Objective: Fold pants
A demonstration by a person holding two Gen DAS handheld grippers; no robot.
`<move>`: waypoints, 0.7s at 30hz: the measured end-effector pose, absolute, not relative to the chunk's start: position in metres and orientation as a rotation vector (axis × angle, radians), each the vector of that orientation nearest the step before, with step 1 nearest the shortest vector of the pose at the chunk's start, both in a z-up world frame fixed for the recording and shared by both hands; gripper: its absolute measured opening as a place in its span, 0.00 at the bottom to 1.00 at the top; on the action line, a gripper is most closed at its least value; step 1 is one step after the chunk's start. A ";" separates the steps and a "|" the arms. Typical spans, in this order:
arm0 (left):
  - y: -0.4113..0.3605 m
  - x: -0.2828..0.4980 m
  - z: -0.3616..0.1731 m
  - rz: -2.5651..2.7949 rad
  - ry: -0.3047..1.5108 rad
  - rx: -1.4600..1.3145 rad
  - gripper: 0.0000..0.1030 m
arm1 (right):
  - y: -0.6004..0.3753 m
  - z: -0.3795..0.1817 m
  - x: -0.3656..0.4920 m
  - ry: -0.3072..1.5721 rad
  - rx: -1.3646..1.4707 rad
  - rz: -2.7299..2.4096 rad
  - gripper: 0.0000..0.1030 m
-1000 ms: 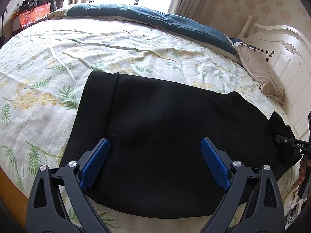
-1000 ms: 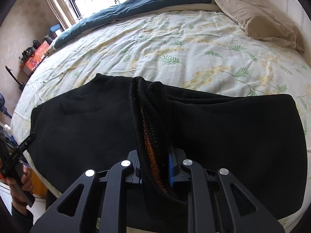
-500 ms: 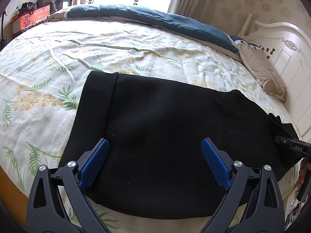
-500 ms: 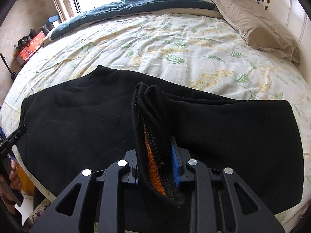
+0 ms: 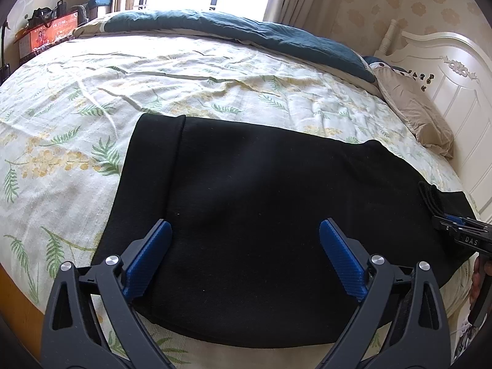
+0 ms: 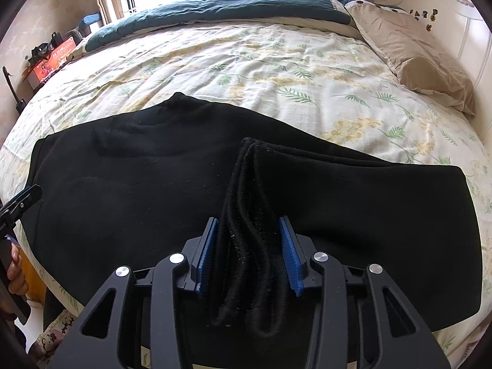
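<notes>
Black pants [image 5: 261,184] lie flat across the floral bed sheet [image 5: 92,92], one end folded over in a band at the left. My left gripper [image 5: 245,224] hovers just above them, open wide with nothing between its blue pads. At the pants' other end, a bunched fold of black cloth [image 6: 246,184] stands up between the pads of my right gripper [image 6: 248,220]. Its jaws are opening and the fold slackens and sinks between them. The right gripper [image 5: 455,227] also shows at the right edge of the left wrist view.
A tan pillow [image 6: 415,52] and white headboard [image 5: 446,70] lie to the right. A teal blanket [image 5: 246,30] runs along the far side under the window. A box of things [image 5: 46,33] stands far left. The bed's near edge is just under both grippers.
The right gripper's jaws have parted from a tight pinch on the cloth fold, which has dropped lower and spread. That gripper also shifted over the pants. The left gripper stayed put.
</notes>
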State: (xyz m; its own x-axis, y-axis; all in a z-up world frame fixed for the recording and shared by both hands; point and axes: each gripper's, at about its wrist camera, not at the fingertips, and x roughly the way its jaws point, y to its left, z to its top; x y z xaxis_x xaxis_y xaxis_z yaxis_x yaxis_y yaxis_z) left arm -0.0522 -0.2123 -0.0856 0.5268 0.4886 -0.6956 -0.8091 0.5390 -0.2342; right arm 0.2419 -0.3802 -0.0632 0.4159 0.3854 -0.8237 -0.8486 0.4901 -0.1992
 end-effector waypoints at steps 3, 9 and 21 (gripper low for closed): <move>-0.212 -0.053 -0.085 0.831 0.612 -0.588 0.94 | -0.379 -0.064 0.237 0.792 -0.684 0.861 0.42; -0.213 -0.052 -0.085 0.832 0.613 -0.586 0.94 | -0.380 -0.056 0.213 0.799 -0.649 0.993 0.52; -0.210 -0.054 -0.085 0.829 0.617 -0.585 0.94 | -0.566 0.028 0.338 0.763 -0.087 0.745 0.65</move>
State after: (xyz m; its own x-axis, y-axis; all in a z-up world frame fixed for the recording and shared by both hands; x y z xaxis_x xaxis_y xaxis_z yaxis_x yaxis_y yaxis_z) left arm -0.0538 -0.2103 -0.0847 0.5257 0.4877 -0.6970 -0.8079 0.5428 -0.2294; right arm 0.3378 -0.5656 0.0280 0.4833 0.5809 -0.6550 -0.6409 0.7444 0.1873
